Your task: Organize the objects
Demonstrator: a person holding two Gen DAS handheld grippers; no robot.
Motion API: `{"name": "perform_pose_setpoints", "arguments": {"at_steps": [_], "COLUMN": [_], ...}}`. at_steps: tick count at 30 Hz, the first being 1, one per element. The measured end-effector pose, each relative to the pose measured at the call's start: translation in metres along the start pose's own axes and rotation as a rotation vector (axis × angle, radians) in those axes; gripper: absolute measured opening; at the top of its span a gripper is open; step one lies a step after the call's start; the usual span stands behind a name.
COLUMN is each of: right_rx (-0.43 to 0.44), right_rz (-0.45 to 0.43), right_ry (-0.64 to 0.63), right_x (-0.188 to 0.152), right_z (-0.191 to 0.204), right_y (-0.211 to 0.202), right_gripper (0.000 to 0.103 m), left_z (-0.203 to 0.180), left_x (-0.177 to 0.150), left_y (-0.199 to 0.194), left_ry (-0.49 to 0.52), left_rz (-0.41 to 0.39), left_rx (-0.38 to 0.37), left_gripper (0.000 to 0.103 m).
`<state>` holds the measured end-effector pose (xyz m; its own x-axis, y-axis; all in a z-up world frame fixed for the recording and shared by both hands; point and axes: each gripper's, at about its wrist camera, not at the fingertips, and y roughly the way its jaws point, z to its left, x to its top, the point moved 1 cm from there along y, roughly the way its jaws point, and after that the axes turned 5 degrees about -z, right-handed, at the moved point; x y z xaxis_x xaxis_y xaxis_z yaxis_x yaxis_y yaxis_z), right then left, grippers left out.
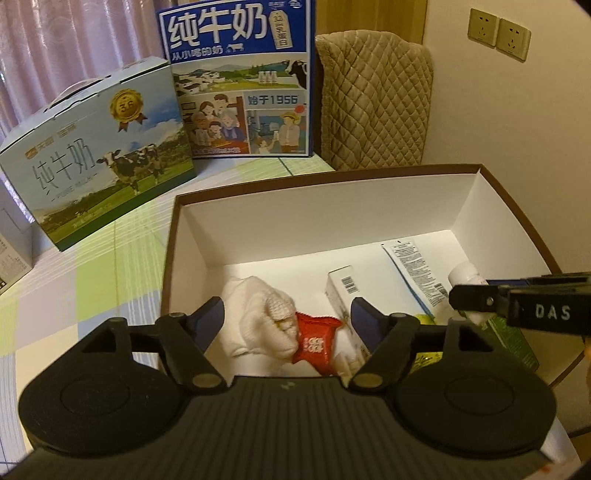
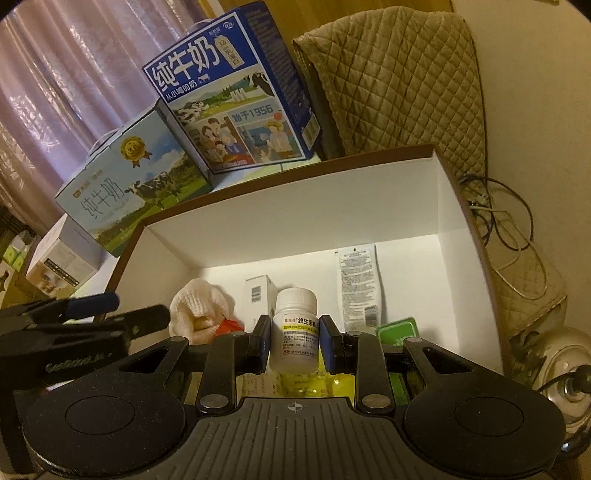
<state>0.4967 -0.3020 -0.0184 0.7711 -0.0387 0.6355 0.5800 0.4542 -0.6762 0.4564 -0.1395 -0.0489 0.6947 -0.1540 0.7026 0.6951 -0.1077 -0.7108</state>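
Standing upright between the clenched jaws of the right gripper point(image 2: 294, 341), a white pill bottle point(image 2: 295, 328) is held over the near edge of the open white box point(image 2: 369, 206), while the left gripper point(image 1: 287, 314), jaws released, hovers above a white cloth point(image 1: 258, 314) and red packet point(image 1: 316, 341).

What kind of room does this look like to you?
Most likely a room in a home, perhaps a bedroom or living area. A pink curtain hangs behind retail milk cartons on a checked tablecloth, and a quilted cover drapes furniture beside wall sockets.
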Motion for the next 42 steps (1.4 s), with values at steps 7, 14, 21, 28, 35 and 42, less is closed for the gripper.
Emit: {"name": "perform_pose_setpoints", "arguments": {"at_steps": [7, 14, 21, 28, 35, 42], "right_rx": [0.010, 0.041, 0.054, 0.024, -0.025, -0.072], "right_rz": [-0.087, -0.141, -0.141, -0.150, -0.147, -0.179], "right_ry": [0.035, 0.061, 0.009, -0.071, -0.107, -0.165], "right_x": [0.014, 0.019, -0.005, -0.038, -0.066, -0.096], "right_z": [0.006, 0.006, 0.011, 0.025, 0.044, 0.071], "right_y": [0.003, -0.022, -0.058, -0.098, -0.130, -0.160], "right_gripper": [0.027, 0.053, 0.066, 0.070, 0.073, 0.074], "left_z": [0.009, 0.015, 0.021, 0.022, 0.021, 0.027], "left_x": [-0.003, -0.008, -0.017, -0.033, -0.051, -0.077], "left_y": [-0.012, -0.033, -0.061, -0.097, -0.143, -0.190], "left_ry": [-0.008, -0.014, -0.039, -0.062, -0.088, -0.126], "left_rz": [-0.023, -0.062, -0.087, -0.112, -0.158, -0.209], "left_rx": [0.003, -0.007, -0.025, -0.046, -0.068, -0.047], "left_gripper": [0.082, 0.090, 0.098, 0.099, 0.102, 0.102]}}
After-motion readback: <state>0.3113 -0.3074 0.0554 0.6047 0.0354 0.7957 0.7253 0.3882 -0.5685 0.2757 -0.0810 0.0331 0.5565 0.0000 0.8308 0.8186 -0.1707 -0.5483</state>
